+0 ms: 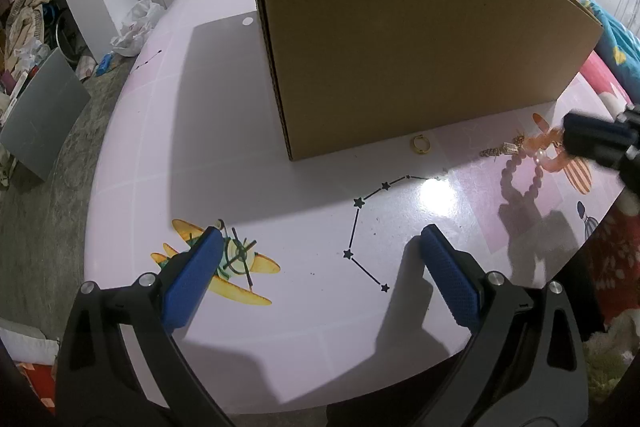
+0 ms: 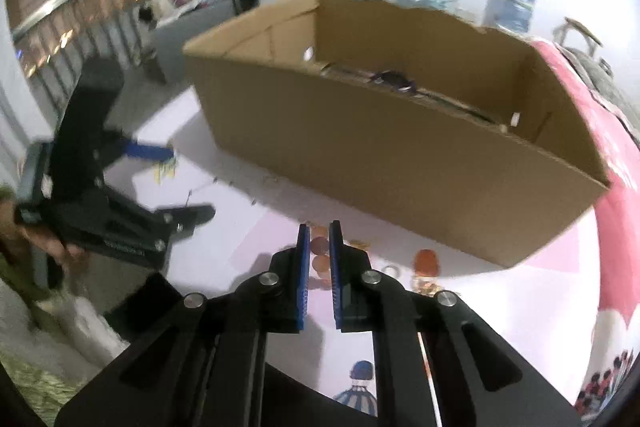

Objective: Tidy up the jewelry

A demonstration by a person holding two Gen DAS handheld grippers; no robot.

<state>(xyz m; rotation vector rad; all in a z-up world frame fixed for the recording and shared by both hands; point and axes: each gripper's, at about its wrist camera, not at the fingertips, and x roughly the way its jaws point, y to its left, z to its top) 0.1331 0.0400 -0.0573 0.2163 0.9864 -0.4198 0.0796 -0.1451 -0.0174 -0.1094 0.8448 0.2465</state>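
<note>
While rt jaws pinch pink bracelet point(image 1: 520, 175), cardboard box point(image 2: 400, 155) holds dark item point(image 2: 394, 79).

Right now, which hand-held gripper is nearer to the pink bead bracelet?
The right hand-held gripper. Its fingers are closed on the pink bead bracelet, which hangs above the table. The left hand-held gripper is open and apart from it, over the airplane picture.

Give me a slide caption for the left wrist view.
Open left gripper idles over the table while right gripper lifts pink bead bracelet beside cardboard box.
</note>
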